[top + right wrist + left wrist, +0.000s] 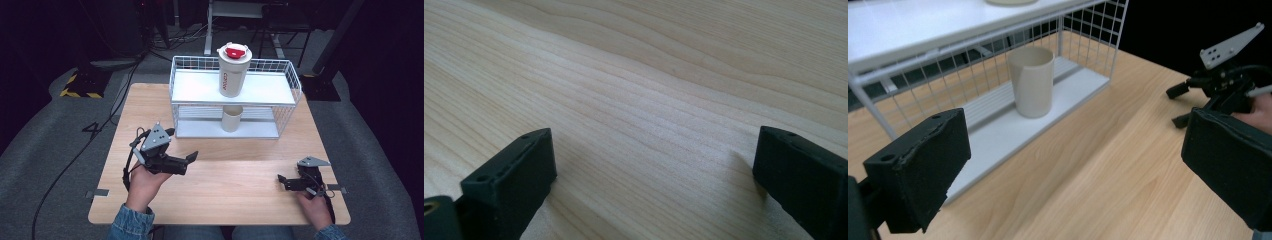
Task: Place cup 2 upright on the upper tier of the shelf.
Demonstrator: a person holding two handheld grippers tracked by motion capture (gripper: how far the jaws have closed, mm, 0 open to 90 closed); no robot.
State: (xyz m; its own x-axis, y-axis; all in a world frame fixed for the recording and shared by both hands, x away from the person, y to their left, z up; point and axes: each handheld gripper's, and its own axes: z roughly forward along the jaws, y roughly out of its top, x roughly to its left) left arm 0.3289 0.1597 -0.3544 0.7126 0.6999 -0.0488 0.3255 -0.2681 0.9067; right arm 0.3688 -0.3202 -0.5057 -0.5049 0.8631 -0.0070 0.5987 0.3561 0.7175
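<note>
A person sits at a light wooden table (220, 175), forearms in denim sleeves (131, 222) entering from the near edge, a black two-jaw gripper in each hand. The right gripper (282, 181) rests low near the table's near right corner, its jaws spread wide with nothing between them; its own view looks across bare wood grain. The left gripper (192, 157) is held above the table's left middle, pointing toward the centre, jaws also wide apart and empty.

Beyond the left gripper, near the table's far edge, stands a white wire rack (287, 75) with two shelves. On its lower shelf stands a small beige cup (232, 119), upright and open at the top. In the left gripper view the cup (1031, 80) appears ahead of the jaws and well apart from them, slightly left of centre, behind the rack's open front. On the upper shelf, directly above the cup, stands a tall cream tumbler (233, 70) with a red lid.
</note>
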